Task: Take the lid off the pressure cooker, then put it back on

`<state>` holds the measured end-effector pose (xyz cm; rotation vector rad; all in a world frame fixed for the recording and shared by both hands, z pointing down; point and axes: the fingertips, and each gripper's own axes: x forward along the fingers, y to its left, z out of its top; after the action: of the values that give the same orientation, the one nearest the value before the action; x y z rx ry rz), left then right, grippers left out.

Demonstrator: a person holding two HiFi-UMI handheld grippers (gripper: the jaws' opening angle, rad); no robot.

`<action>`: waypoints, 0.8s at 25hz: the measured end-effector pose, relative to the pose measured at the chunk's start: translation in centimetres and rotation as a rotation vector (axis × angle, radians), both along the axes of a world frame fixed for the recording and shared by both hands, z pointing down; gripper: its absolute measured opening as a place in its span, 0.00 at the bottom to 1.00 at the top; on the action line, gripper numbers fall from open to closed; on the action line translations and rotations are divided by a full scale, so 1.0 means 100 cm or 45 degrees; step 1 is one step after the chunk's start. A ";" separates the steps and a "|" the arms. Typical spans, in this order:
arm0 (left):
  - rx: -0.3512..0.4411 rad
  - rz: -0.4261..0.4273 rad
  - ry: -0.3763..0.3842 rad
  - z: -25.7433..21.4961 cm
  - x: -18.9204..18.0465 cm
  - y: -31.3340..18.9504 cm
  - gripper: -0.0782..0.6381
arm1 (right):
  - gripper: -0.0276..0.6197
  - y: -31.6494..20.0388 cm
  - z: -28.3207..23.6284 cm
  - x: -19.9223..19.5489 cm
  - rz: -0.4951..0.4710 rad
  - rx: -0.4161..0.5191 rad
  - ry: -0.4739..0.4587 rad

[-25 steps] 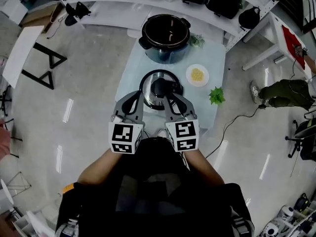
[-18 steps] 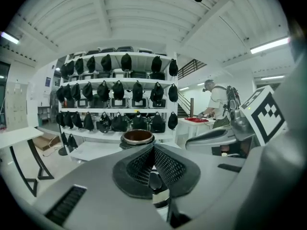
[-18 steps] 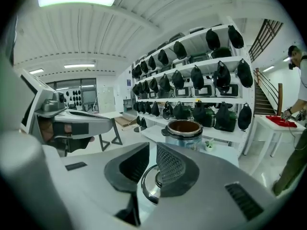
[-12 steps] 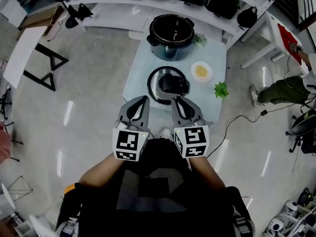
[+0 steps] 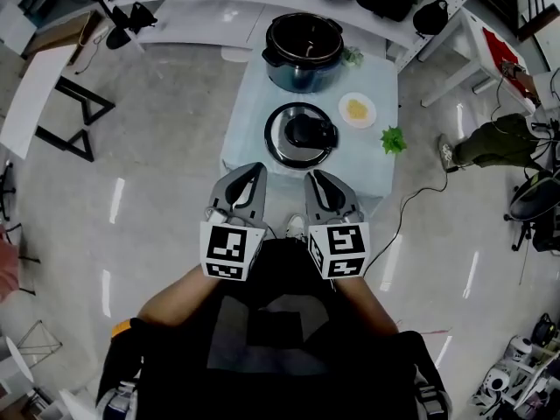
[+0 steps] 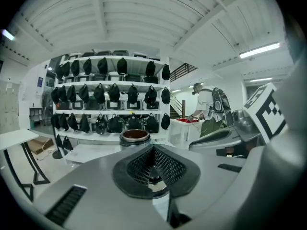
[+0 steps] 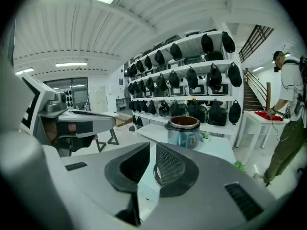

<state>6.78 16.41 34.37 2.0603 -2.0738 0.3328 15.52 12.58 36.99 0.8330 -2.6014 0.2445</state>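
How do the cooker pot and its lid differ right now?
The pot stands open, farther from the person; the lid lies flat, nearer. The pot is tall and dark inside; the lid is low, silver-rimmed with a black handle. Both rest on the table.

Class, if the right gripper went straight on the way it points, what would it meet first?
Probably the lid on the table, straight ahead of the right gripper and nearer than the open pot; depth is unclear, so the table's near edge might come first.
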 end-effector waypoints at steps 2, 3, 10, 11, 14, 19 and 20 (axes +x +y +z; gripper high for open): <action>-0.001 0.010 0.002 0.000 0.003 0.001 0.12 | 0.13 0.001 0.001 0.003 0.013 0.001 0.005; -0.002 0.014 0.003 0.001 0.004 0.001 0.12 | 0.13 0.001 0.001 0.005 0.018 -0.001 0.009; -0.012 0.022 0.004 0.003 0.013 0.000 0.12 | 0.13 0.001 0.008 0.015 0.029 -0.015 0.019; -0.013 0.021 0.004 0.004 0.014 -0.001 0.12 | 0.13 0.000 0.010 0.015 0.026 -0.017 0.021; -0.016 0.013 0.005 0.005 0.017 -0.007 0.12 | 0.13 -0.007 0.013 0.017 0.011 -0.023 0.028; -0.025 -0.011 0.008 0.008 0.024 -0.024 0.12 | 0.13 -0.025 0.017 0.021 -0.019 -0.032 0.042; -0.027 -0.016 0.009 0.009 0.026 -0.027 0.12 | 0.13 -0.029 0.019 0.022 -0.026 -0.034 0.042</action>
<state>9.33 13.68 35.25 2.0327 -2.0695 0.3438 17.74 9.70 38.86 0.7944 -2.5687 0.2564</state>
